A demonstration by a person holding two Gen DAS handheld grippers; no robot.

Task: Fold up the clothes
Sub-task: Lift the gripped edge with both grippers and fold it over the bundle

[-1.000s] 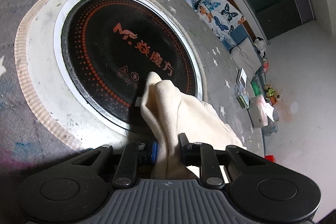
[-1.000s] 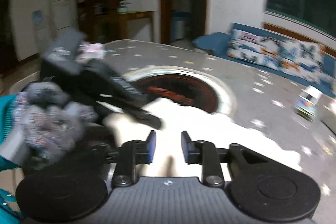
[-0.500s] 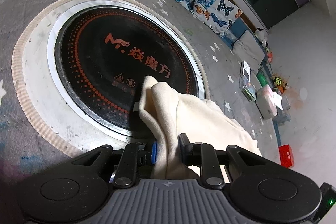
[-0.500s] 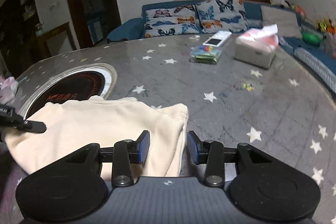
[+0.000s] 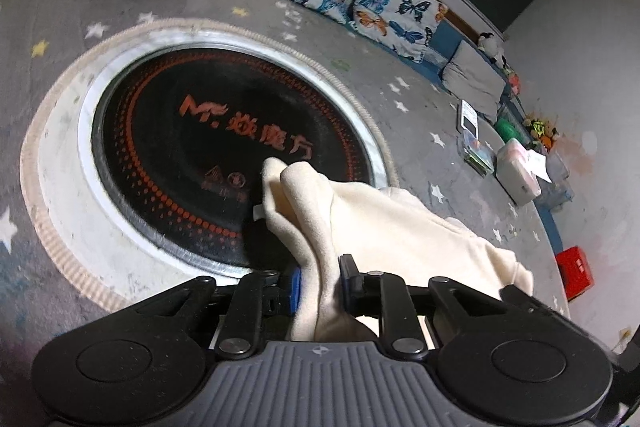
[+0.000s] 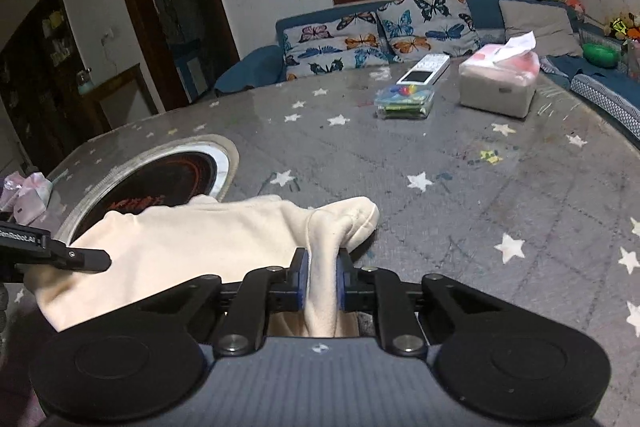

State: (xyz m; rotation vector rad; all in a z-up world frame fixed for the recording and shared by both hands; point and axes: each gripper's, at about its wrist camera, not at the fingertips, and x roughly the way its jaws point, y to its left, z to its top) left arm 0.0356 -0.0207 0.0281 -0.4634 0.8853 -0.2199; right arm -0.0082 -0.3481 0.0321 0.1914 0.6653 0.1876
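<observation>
The garment [image 5: 400, 231] is showing a plain cream colour, with no print on it. The desk [image 6: 460, 195] is wearing a grey cover that is carrying scattered white stars and a few yellow ones. The round cooktop [image 5: 224, 155] is showing black glass with orange dots in rings and orange lettering, and a white ring is running around it. The cushions [image 6: 380, 31] are displaying blue, orange and black butterflies on white. The sofa [image 6: 248, 67] is showing blue. The tissue box [image 6: 498, 83] is looking grey below and pink on top. Each hand-held gripper [image 5: 318, 281] is showing black with blue pads [image 6: 303, 279].
</observation>
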